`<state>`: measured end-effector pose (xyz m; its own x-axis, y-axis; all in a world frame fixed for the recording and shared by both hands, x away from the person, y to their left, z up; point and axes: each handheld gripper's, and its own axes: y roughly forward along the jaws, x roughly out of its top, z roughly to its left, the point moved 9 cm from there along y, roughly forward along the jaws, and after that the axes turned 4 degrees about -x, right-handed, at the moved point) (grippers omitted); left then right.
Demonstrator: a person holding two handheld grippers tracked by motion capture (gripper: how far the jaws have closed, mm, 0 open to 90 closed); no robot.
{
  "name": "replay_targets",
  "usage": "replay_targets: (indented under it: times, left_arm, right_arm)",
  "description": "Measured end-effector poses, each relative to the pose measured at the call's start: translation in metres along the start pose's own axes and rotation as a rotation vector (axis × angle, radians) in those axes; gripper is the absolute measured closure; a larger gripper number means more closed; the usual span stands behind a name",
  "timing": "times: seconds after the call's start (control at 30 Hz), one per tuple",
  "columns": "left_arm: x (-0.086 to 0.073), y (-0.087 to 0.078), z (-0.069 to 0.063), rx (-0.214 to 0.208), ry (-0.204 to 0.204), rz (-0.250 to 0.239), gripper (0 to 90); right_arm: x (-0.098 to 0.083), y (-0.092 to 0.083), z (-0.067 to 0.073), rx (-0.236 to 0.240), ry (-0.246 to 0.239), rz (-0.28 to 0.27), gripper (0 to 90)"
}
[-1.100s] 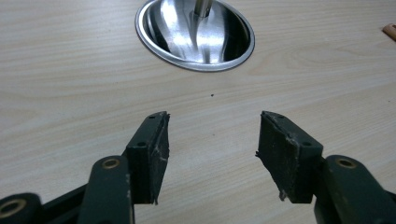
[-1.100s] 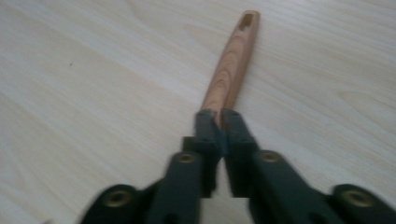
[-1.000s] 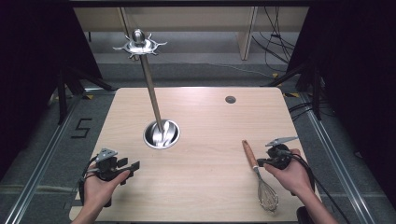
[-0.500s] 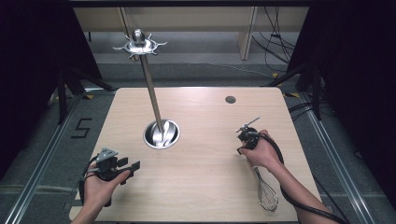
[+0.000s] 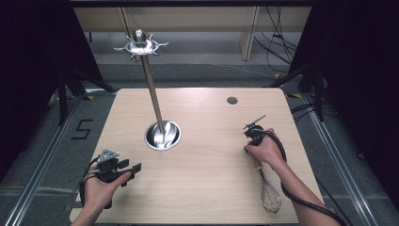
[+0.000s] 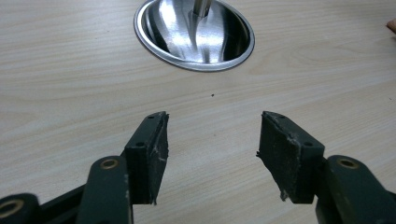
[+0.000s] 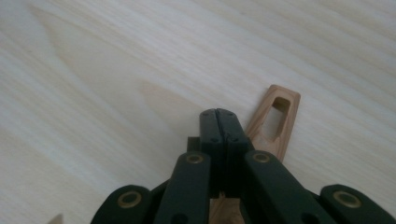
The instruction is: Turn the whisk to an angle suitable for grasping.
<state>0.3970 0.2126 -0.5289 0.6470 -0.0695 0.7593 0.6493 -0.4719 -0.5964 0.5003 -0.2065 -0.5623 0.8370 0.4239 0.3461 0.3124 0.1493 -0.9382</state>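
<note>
Right hand-held gripper [image 5: 253, 126] at right centre of the high view, jaws fully closed above the wooden handle of the whisk [image 5: 269, 193], which lies flat on the tabletop [image 5: 207, 188]. Left hand-held gripper [image 6: 212, 133] at lower left, jaws apart, nothing between them
</note>
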Motion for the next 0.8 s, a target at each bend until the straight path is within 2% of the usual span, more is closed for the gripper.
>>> replay_targets:
  times: [0.03,0.1,0.13,0.17,0.2,0.23,0.3,0.33,0.37,0.4,0.47,0.63,0.7,0.77,0.8]
  left_arm:
    - [0.000,0.000,0.000,0.001,0.000,0.001,41.5]
    - [0.000,0.000,0.000,0.000,0.006,0.007,41.5]
    - [0.000,0.000,0.000,0.000,0.009,0.006,41.5]
    - [-0.001,0.000,0.000,-0.001,0.010,0.012,41.5]
    - [-0.002,-0.001,0.001,-0.003,0.027,0.025,41.5]
    - [-0.001,0.000,-0.001,-0.005,0.016,0.015,41.5]
    - [0.001,0.001,-0.003,-0.003,0.012,0.003,41.5]
    - [0.000,0.002,-0.003,-0.012,0.011,0.011,41.5]
    - [-0.001,0.000,-0.002,-0.009,0.034,0.038,41.5]
    - [0.000,0.003,-0.003,-0.009,0.021,0.020,41.5]
    - [0.000,0.004,-0.003,-0.013,0.016,0.023,41.4]
    - [0.000,0.006,-0.003,-0.006,0.014,0.024,41.3]
    - [-0.001,0.005,-0.003,-0.003,0.023,0.033,41.3]
    - [-0.002,0.005,-0.003,-0.002,0.019,0.032,41.2]
    - [-0.004,0.003,-0.001,-0.006,0.041,0.058,41.2]
  right_arm:
    - [0.001,0.001,-0.005,-0.013,-0.003,-0.017,90.0]
    - [-0.002,-0.001,-0.012,-0.021,0.037,0.003,90.0]
    - [-0.003,-0.003,-0.017,-0.020,0.040,0.003,90.0]
    - [-0.003,-0.005,-0.028,-0.070,0.075,-0.013,90.0]
    - [-0.003,-0.005,-0.028,-0.070,0.075,-0.013,90.0]
    - [-0.004,-0.007,-0.031,-0.070,0.098,-0.013,90.0]
    - [-0.005,-0.010,-0.039,-0.092,0.107,-0.018,90.0]
    - [-0.005,-0.014,-0.040,-0.083,0.122,-0.036,88.1]
    - [-0.006,-0.020,-0.041,-0.074,0.135,-0.050,82.8]
    - [-0.006,-0.020,-0.041,-0.074,0.135,-0.050,82.8]
    - [-0.007,-0.028,-0.040,-0.063,0.150,-0.065,74.7]
    - [-0.019,-0.043,-0.049,-0.094,0.173,-0.049,59.6]
    - [-0.027,-0.049,-0.054,-0.097,0.186,-0.039,55.7]
    - [-0.033,-0.051,-0.057,-0.097,0.179,-0.026,54.8]
    - [-0.033,-0.051,-0.057,-0.097,0.179,-0.026,54.8]
